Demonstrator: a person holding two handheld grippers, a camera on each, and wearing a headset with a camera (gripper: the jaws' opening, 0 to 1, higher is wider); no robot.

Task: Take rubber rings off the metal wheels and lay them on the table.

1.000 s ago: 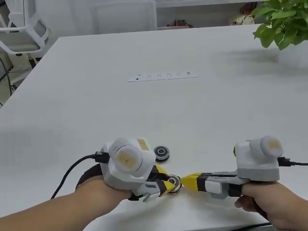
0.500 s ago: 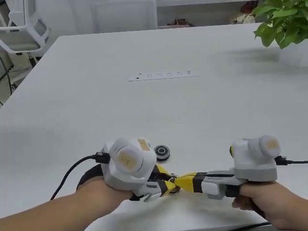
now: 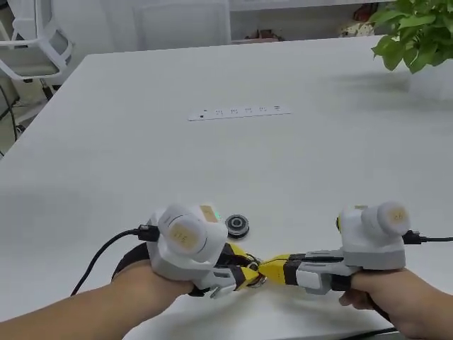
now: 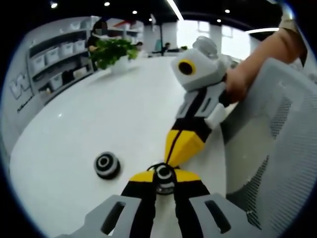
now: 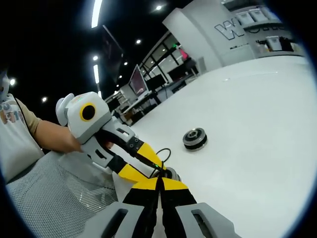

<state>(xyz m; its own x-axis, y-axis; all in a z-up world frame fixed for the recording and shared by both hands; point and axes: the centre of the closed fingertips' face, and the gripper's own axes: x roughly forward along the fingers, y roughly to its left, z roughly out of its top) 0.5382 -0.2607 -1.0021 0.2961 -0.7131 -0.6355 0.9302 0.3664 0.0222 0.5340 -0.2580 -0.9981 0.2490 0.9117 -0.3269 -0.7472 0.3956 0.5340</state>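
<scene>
My left gripper (image 3: 249, 273) is shut on a small metal wheel (image 3: 255, 278) just above the white table (image 3: 297, 177), near its front edge. In the left gripper view the wheel (image 4: 164, 175) sits between my yellow jaw tips (image 4: 164, 178). My right gripper (image 3: 265, 268) comes in from the right, and its tips (image 4: 170, 158) pinch the thin black rubber ring at the wheel's top. In the right gripper view my jaws (image 5: 159, 182) stand together in front of that wheel (image 5: 172, 173). A second wheel with its black ring (image 3: 237, 225) lies flat on the table just beyond.
A flush power strip (image 3: 239, 112) sits mid-table. A potted plant (image 3: 414, 32) stands at the far right corner and a white chair (image 3: 35, 42) at the far left. The left gripper's black cable (image 3: 106, 249) trails left. The table's front edge is close below my hands.
My right gripper has moved left until its tips meet the wheel held in the left gripper. The left gripper and the loose wheel have stayed put.
</scene>
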